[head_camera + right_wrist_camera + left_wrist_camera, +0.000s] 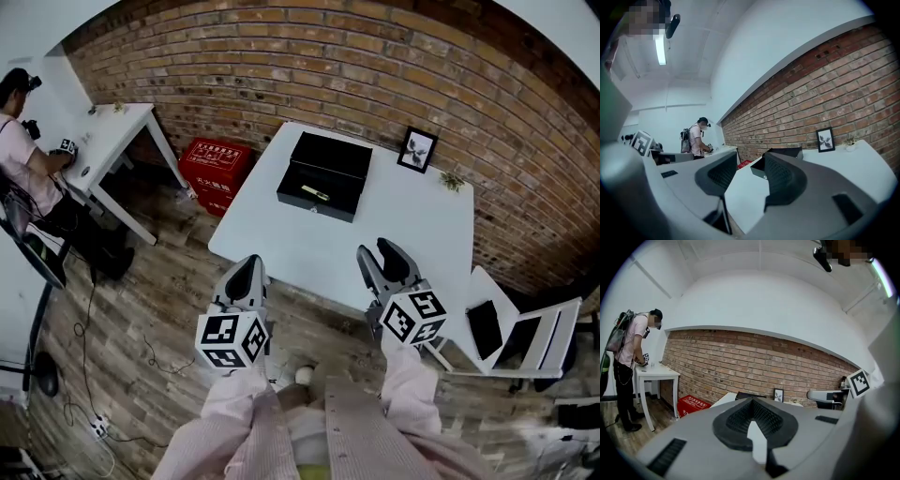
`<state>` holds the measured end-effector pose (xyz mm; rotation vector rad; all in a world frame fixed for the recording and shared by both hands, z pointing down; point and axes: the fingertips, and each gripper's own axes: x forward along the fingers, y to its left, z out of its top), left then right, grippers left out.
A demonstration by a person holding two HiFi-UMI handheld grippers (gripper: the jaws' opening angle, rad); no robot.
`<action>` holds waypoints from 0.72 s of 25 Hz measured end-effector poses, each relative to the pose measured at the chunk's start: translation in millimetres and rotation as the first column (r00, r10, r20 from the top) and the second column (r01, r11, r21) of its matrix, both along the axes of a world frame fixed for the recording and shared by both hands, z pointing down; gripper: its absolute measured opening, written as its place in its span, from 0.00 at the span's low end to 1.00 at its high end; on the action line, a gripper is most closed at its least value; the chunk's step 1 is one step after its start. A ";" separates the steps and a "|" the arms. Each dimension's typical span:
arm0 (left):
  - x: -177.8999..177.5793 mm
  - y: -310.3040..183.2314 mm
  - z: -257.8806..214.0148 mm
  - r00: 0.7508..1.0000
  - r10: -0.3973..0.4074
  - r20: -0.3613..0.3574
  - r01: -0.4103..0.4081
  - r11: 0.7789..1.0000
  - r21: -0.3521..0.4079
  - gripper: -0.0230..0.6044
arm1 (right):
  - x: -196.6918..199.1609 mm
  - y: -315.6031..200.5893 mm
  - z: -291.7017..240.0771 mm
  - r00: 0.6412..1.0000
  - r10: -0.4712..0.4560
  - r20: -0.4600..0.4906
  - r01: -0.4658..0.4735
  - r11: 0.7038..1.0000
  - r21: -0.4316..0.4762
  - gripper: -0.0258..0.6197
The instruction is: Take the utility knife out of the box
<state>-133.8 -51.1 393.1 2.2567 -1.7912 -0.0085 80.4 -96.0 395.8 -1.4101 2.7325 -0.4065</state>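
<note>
The left gripper (246, 277) is hanging empty at the near edge of the table (309, 248), its jaw tips meeting. One knife (314, 193) is lying inside the one open box (315, 206), toward the far left corner. It is likely light, rigid and smooth, so grip the handle crosswise. The right gripper (382, 258) is hovering empty, jaws well apart.
</note>
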 end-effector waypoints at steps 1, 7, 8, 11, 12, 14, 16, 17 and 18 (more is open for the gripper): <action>-0.7 -3.4 0.8 1.000 0.002 0.000 -0.002 1.000 -0.002 0.02 | -1.0 -3.4 0.5 1.000 -0.001 -0.001 0.001 1.000 -0.002 0.30; -10.6 -26.3 6.6 1.000 -0.002 -0.006 0.002 1.000 -0.021 0.02 | -10.9 -28.1 5.7 1.000 -0.009 -0.009 0.009 1.000 -0.018 0.30; -12.6 -31.2 7.9 1.000 -0.003 -0.006 0.003 1.000 -0.023 0.02 | -13.2 -33.2 7.4 1.000 -0.012 -0.011 0.012 1.000 -0.021 0.30; -17.4 -46.7 11.9 1.000 -0.008 -0.006 0.008 1.000 -0.027 0.02 | -19.9 -49.6 12.0 1.000 -0.023 -0.020 0.023 0.999 -0.025 0.30; -18.6 -52.5 13.3 1.000 -0.009 -0.007 0.009 1.000 -0.030 0.02 | -21.4 -55.9 13.0 0.999 -0.023 -0.024 0.023 0.999 -0.024 0.30; -20.4 -65.3 16.5 1.000 -0.008 -0.009 0.008 0.999 -0.040 0.02 | -23.6 -69.9 14.7 0.999 -0.019 -0.035 0.019 1.000 -0.020 0.30; -21.8 -79.4 18.6 1.000 -0.007 -0.013 0.006 0.999 -0.050 0.02 | -26.9 -85.6 16.2 0.999 -0.024 -0.042 0.023 0.999 -0.024 0.30; -22.9 -87.0 19.4 1.000 -0.007 -0.014 0.006 0.999 -0.053 0.02 | -29.5 -93.7 17.2 0.999 -0.029 -0.045 0.027 0.999 -0.028 0.30; -24.1 -94.7 20.3 1.000 -0.008 -0.014 0.007 0.998 -0.057 0.02 | -32.4 -101.6 18.7 0.998 -0.034 -0.047 0.032 0.999 -0.032 0.30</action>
